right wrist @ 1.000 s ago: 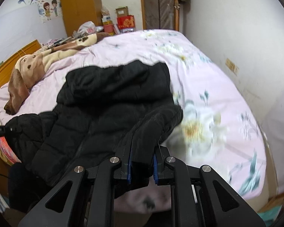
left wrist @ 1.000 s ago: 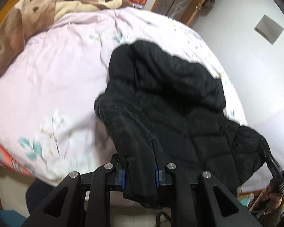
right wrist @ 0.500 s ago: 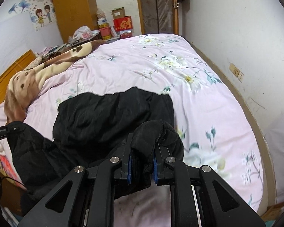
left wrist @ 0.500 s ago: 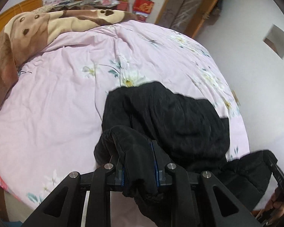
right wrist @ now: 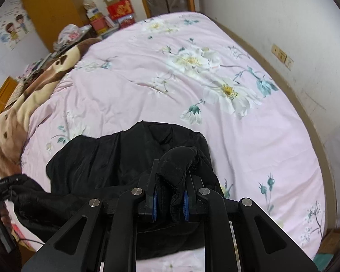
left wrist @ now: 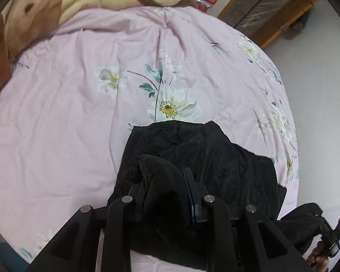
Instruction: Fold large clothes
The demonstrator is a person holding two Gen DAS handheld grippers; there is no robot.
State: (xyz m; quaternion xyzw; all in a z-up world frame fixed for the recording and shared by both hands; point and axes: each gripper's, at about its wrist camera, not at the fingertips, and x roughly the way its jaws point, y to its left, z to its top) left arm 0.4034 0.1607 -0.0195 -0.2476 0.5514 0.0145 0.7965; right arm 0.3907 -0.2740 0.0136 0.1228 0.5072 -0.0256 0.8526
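Observation:
A large black padded jacket (left wrist: 215, 165) hangs between both grippers over the near part of a pink floral bed (left wrist: 79, 113). My left gripper (left wrist: 165, 181) is shut on a bunched fold of the jacket. My right gripper (right wrist: 170, 181) is shut on another bunched fold of the jacket (right wrist: 115, 158). The jacket's far edge rests on the bed; the rest droops toward me. The right gripper shows at the lower right of the left wrist view (left wrist: 328, 238), and the left gripper at the lower left of the right wrist view (right wrist: 2, 185).
A brown and cream blanket (left wrist: 56, 2) lies at the bed's far left, also in the right wrist view (right wrist: 18, 104). Boxes (right wrist: 117, 11) and a wooden wardrobe (right wrist: 49, 9) stand beyond the bed. A white wall (right wrist: 283, 22) runs along the bed's right side.
Both grippers have lifted and pulled back with the jacket. Less of it lies spread on the bed and more bed surface shows beyond it.

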